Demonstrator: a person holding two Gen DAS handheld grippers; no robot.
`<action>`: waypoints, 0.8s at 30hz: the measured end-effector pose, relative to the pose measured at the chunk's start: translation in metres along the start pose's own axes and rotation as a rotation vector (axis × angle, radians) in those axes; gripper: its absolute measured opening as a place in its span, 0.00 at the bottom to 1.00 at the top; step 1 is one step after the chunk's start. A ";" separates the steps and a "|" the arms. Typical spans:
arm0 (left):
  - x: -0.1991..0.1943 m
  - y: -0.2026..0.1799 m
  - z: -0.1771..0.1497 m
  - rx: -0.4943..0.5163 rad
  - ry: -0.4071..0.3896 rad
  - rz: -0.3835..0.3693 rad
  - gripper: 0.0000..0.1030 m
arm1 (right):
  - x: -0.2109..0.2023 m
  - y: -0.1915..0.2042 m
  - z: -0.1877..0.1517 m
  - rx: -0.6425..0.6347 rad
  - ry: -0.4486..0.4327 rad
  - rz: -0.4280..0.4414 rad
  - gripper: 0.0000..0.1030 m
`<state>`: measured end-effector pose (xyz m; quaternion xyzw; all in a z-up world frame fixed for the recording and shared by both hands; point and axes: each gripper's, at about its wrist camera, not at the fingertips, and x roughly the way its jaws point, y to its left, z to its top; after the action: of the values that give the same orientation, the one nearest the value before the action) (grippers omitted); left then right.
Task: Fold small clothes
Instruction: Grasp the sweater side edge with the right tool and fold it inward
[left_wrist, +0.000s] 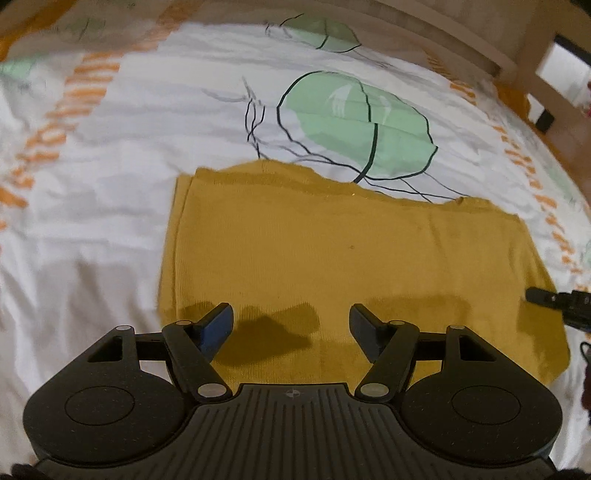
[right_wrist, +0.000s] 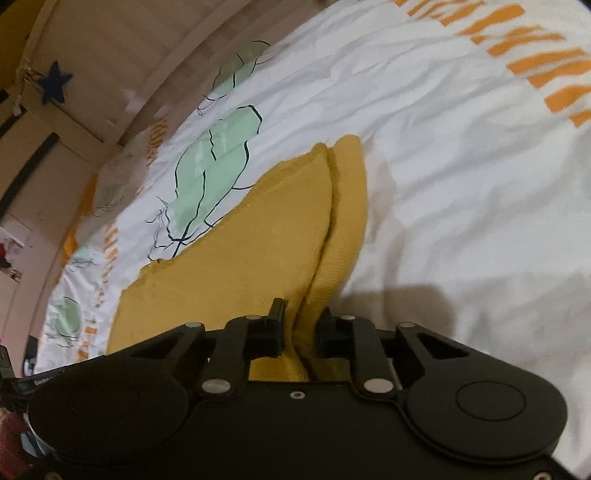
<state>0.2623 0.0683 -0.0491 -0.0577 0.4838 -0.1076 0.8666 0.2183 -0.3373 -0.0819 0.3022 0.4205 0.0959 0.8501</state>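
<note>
Ahead of my claw: white sheet (left_wrist: 122, 206) with green, orange print; wood rail (left_wrist: 461, 33) beyond; blue star (right_wrist: 54, 87) upper left.

The mustard garment (left_wrist: 332, 258) has its near hem hidden behind the left gripper (left_wrist: 291, 328) body, its pinched fold vanishing between the right gripper (right_wrist: 301, 325) jaws, while the bedsheet (left_wrist: 110, 166) print blurs toward the left edge.

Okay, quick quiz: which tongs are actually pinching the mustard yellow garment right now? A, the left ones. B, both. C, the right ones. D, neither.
C: the right tongs are closed on a raised fold of the mustard yellow garment, while the left tongs hang open above it with nothing between their fingers.
</note>
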 end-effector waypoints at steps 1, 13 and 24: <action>0.001 0.003 0.001 -0.010 0.005 -0.005 0.65 | -0.001 0.005 0.000 -0.016 -0.004 -0.016 0.23; -0.012 0.029 0.020 -0.095 -0.029 -0.064 0.65 | -0.007 0.107 0.010 -0.238 -0.016 -0.073 0.21; -0.021 0.055 0.027 -0.146 -0.049 -0.064 0.65 | 0.056 0.199 -0.027 -0.378 0.085 0.004 0.20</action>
<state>0.2814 0.1268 -0.0288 -0.1389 0.4669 -0.0982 0.8678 0.2507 -0.1432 -0.0131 0.1336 0.4301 0.1876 0.8729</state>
